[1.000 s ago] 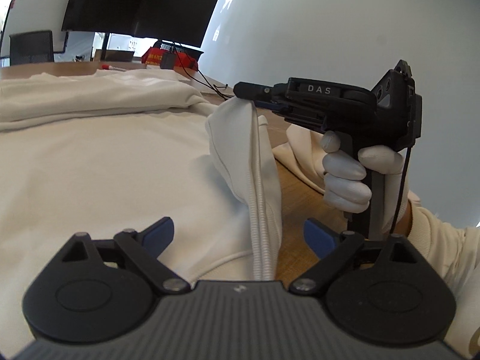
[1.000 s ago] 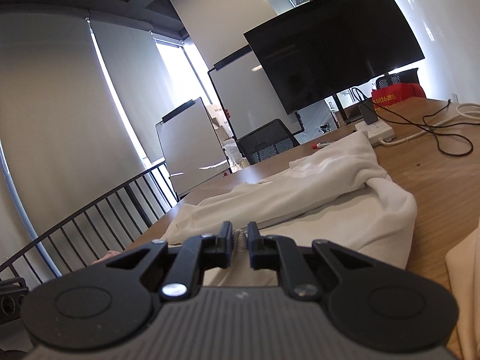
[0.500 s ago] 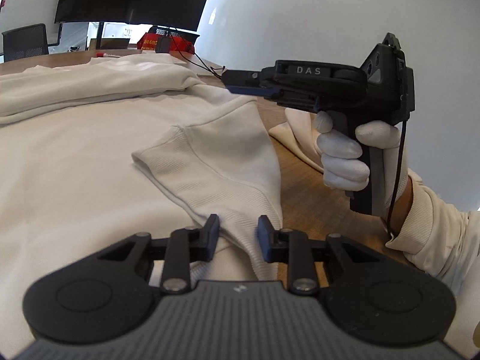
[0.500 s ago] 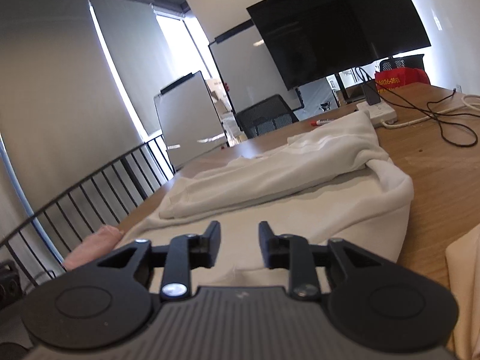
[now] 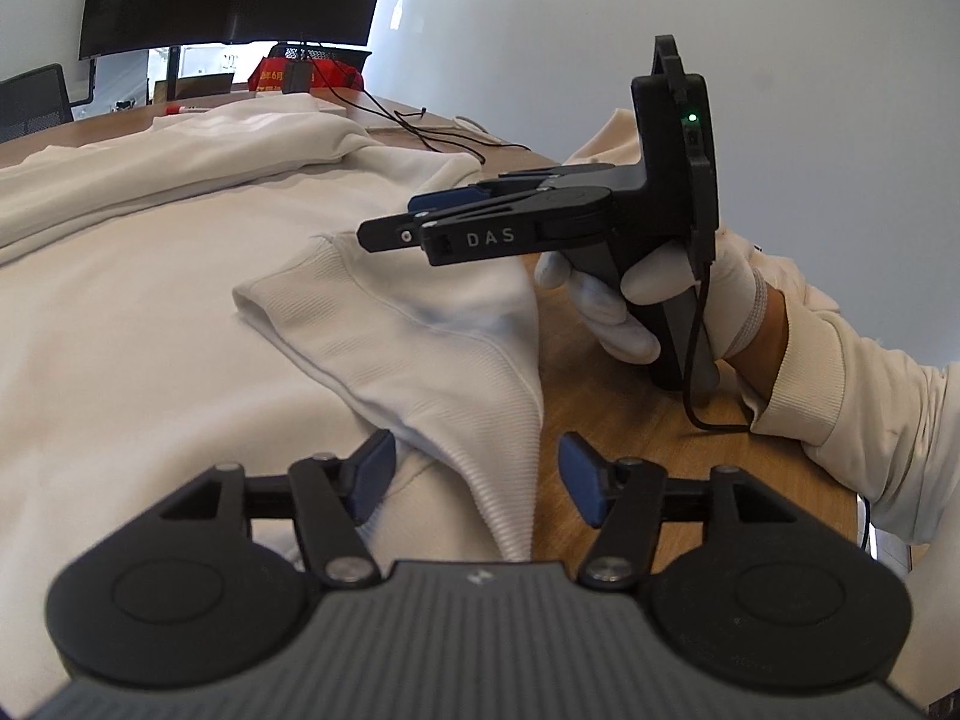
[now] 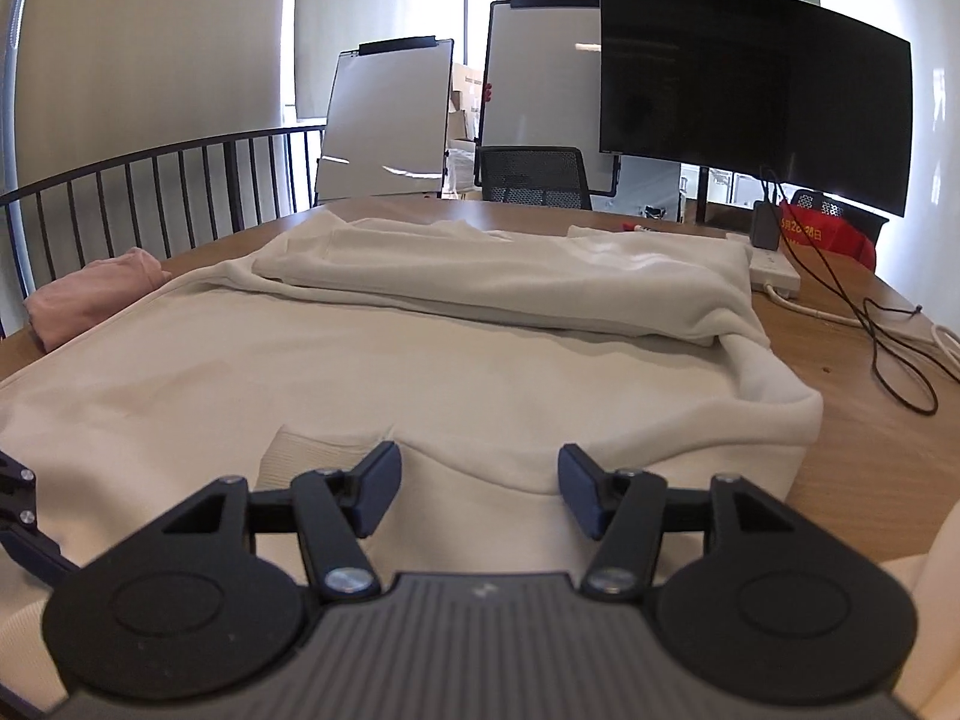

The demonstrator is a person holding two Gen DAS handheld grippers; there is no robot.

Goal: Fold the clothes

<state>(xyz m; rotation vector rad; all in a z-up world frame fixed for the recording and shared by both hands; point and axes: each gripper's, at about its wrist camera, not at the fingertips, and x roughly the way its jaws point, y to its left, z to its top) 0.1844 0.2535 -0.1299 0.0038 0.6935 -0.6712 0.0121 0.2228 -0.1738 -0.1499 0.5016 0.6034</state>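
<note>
Sleeve (image 5: pixel 420 330) laid folded across the sweatshirt (image 6: pixel 420 360); both grippers, left (image 5: pixel 477 477) and right (image 6: pixel 477 489), held wide open and empty above it, presumably after letting go.

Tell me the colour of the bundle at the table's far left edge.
Pale pink bundle, best seen in the right wrist view.

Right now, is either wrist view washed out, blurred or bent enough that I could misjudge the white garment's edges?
Left wrist view: sharp; the ribbed hem reads clearly, though the bright wall behind the right gripper flattens contrast. Right wrist view: backlit by the windows, the white garment pale with soft folds, still readable. Both views: fisheye bends the table edge and darkens the corners.
</note>
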